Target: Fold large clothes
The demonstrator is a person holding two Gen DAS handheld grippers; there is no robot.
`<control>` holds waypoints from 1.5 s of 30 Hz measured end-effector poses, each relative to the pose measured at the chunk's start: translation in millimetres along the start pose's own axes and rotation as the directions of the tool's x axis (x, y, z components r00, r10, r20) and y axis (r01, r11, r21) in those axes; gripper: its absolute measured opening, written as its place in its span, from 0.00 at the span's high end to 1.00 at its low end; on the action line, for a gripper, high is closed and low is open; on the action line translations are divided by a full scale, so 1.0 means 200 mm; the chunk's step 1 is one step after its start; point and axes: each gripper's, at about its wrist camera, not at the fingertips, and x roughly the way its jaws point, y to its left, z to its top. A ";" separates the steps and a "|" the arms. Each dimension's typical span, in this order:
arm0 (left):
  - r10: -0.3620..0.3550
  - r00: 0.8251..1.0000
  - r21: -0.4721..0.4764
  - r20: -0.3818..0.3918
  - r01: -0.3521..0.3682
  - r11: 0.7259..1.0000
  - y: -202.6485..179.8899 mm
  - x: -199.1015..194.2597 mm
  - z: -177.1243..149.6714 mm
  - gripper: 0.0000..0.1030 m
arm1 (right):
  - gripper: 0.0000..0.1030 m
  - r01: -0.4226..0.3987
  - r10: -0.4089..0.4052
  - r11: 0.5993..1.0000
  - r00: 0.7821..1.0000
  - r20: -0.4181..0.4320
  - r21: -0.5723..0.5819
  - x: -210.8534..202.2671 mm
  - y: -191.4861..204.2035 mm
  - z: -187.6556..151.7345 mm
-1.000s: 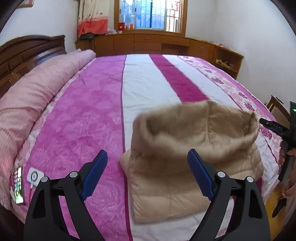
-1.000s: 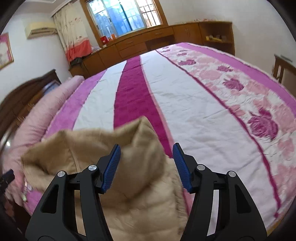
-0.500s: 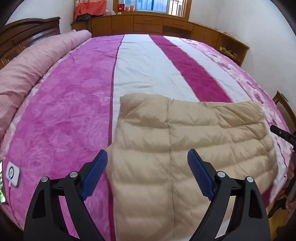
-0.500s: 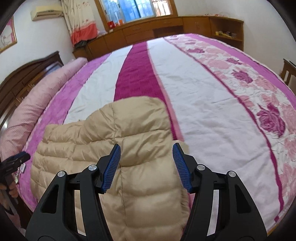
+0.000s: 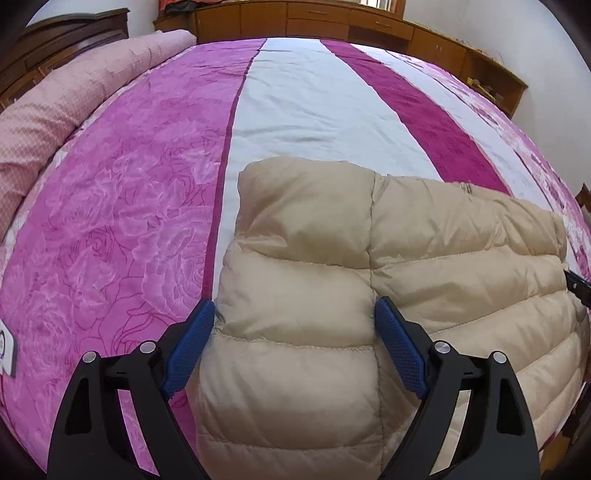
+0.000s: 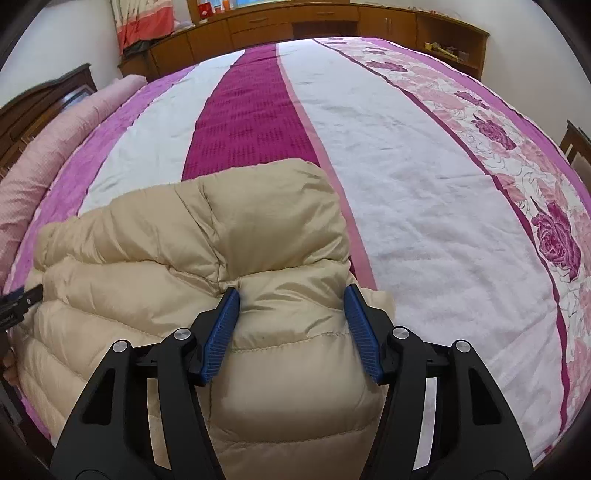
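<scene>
Lying crosswise on the bed [image 5: 303, 110], the folded jacket [image 5: 332, 258] sat under both hand-held grippers — left [image 5: 293, 347], right [image 6: 291, 332] — jaws apart, each over its own end.

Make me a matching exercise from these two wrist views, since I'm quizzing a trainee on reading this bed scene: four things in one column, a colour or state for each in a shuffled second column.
Things:
1. puffer jacket
2. rolled quilt
3. left gripper
4. cabinets

Colour or state:
A. brown wood, along the far wall
B. beige, lying folded on the bed
C. open, a blue pad on either side of the jacket's corner
D. pale pink, lying by the headboard

Pairs: 1-B, 2-D, 3-C, 4-A
</scene>
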 end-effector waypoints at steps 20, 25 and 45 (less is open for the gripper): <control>-0.054 0.998 -0.122 -0.026 0.051 0.991 0.24 -0.29 -0.39 0.17 | 0.16 -0.123 0.130 0.981 0.991 -0.040 0.147 -0.29 -0.14 -0.37; -0.132 0.991 -0.179 -0.038 0.123 0.976 0.25 -0.22 -0.41 0.17 | 0.13 -0.183 0.203 0.955 0.977 -0.066 0.232 -0.17 -0.20 -0.38; -0.362 0.922 -0.082 -0.139 0.353 0.932 -0.16 -0.26 -0.43 0.62 | 0.75 -0.335 0.351 0.864 0.936 0.026 0.377 -0.53 -0.60 -0.50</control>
